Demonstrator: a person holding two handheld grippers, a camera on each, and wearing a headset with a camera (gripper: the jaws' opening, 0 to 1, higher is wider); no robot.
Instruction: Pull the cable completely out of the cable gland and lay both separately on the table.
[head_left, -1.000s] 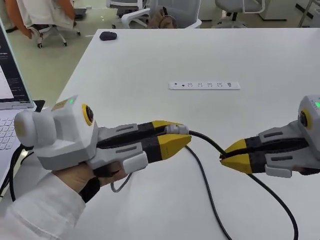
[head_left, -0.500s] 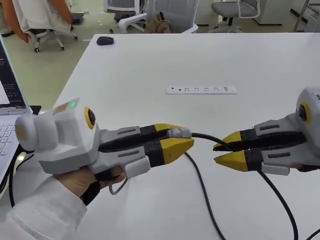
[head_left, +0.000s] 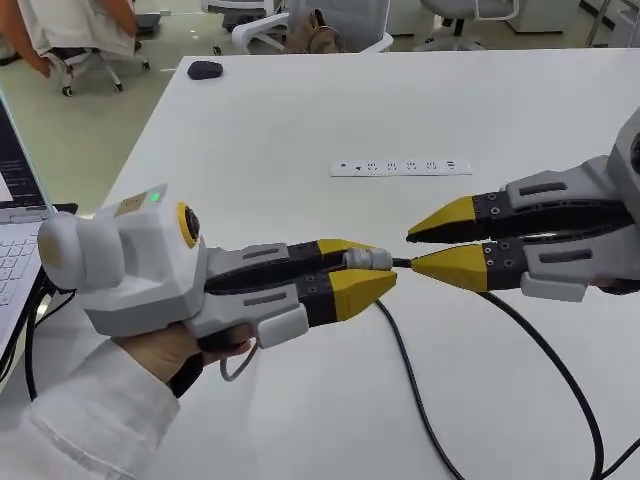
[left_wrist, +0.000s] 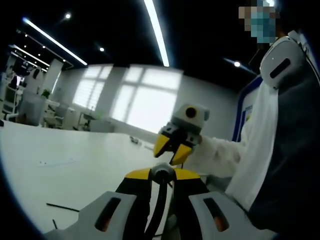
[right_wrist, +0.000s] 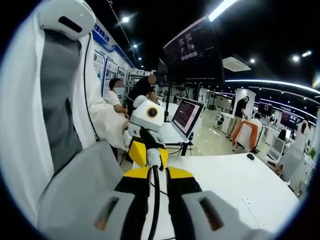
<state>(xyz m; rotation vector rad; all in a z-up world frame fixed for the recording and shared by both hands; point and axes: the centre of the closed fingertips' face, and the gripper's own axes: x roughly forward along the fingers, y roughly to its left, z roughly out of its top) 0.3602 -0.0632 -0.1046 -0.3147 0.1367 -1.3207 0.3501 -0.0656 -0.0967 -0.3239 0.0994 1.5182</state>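
My left gripper (head_left: 373, 266) is shut on the grey cable gland (head_left: 366, 260), held above the white table (head_left: 300, 120). A black cable (head_left: 410, 370) leaves the gland and runs down toward the table's near right side. My right gripper (head_left: 412, 251) faces it from the right, open, its yellow tips just short of the gland with the cable passing between them. In the left gripper view the gland (left_wrist: 162, 171) sits between the jaws, with the right gripper (left_wrist: 171, 148) straight ahead. In the right gripper view the cable (right_wrist: 155, 200) runs up to the gland (right_wrist: 154, 159).
A white power strip (head_left: 400, 167) lies mid-table beyond the grippers. A dark mouse (head_left: 205, 70) sits at the far left corner. A laptop (head_left: 12, 190) stands off the left edge, with office chairs (head_left: 330, 30) behind the table.
My right gripper has let go of the cable, opened, and moved left along it until its tips are beside the gland. The left gripper keeps its hold.
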